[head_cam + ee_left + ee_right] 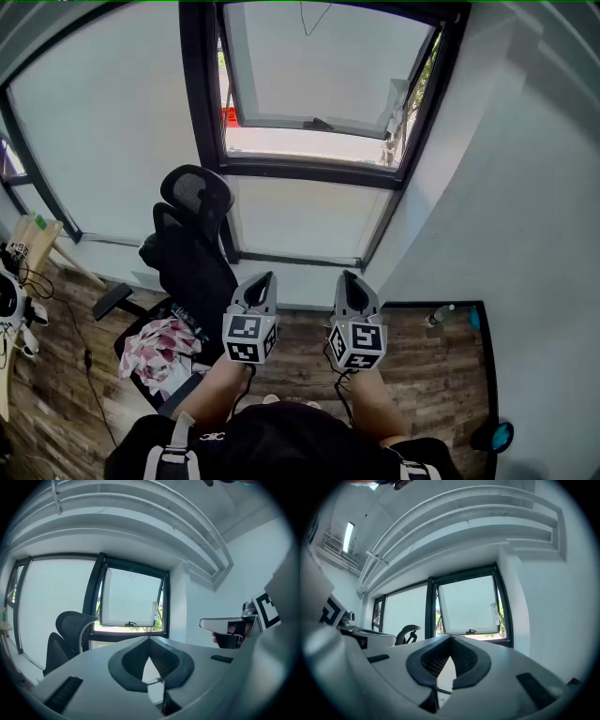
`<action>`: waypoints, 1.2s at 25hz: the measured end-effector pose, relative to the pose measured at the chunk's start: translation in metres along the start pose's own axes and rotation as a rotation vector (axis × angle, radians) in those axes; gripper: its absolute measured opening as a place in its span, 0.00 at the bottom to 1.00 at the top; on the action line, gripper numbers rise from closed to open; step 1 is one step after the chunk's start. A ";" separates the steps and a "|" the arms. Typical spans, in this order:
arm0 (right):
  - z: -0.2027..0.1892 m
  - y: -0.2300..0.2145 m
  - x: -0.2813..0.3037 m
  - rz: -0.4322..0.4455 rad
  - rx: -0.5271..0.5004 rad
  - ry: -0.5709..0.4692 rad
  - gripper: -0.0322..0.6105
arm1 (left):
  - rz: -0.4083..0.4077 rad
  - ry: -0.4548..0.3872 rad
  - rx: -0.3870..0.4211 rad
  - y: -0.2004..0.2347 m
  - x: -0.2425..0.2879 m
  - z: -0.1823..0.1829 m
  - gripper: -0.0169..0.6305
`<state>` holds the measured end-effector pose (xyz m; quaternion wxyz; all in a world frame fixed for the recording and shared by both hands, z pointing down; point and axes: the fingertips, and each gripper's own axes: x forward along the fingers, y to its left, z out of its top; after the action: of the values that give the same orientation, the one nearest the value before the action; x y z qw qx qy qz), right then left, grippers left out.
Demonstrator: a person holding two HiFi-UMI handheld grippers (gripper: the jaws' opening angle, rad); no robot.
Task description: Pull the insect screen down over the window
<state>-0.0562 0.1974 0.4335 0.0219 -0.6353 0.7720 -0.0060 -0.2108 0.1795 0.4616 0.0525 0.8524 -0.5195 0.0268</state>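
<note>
White walls and a plank floor (422,366) surround the dark-framed window (309,172), with an office chair (192,234) beside it. The insect screen seems rolled up at the top, where only a thin pull cord (314,17) hangs. The left tool (263,278) and right tool (348,277) are both closed, empty and low, well apart from the window. This looks like the approach; next, one tool must rise to catch the cord

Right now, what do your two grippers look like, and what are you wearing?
Both the left gripper and right gripper are pale grey, narrowing to a point. Each carries a cube with black-and-white square markers, and a black cable trails from it. Their pads are dark and ribbed. I wear a black top with grey straps.
</note>
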 end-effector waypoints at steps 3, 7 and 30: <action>-0.003 0.000 -0.002 0.002 0.001 0.008 0.05 | 0.006 0.007 0.003 0.001 -0.002 -0.003 0.03; -0.005 -0.003 -0.002 0.010 0.020 0.013 0.05 | 0.013 0.013 0.007 0.000 -0.001 -0.004 0.03; -0.012 -0.088 0.001 0.045 -0.038 -0.002 0.05 | 0.094 0.005 0.001 -0.056 0.046 -0.007 0.03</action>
<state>0.0293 0.1789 0.4487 0.0109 -0.6180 0.7860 0.0098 -0.1396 0.1656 0.4694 0.0522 0.8271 -0.5588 0.0316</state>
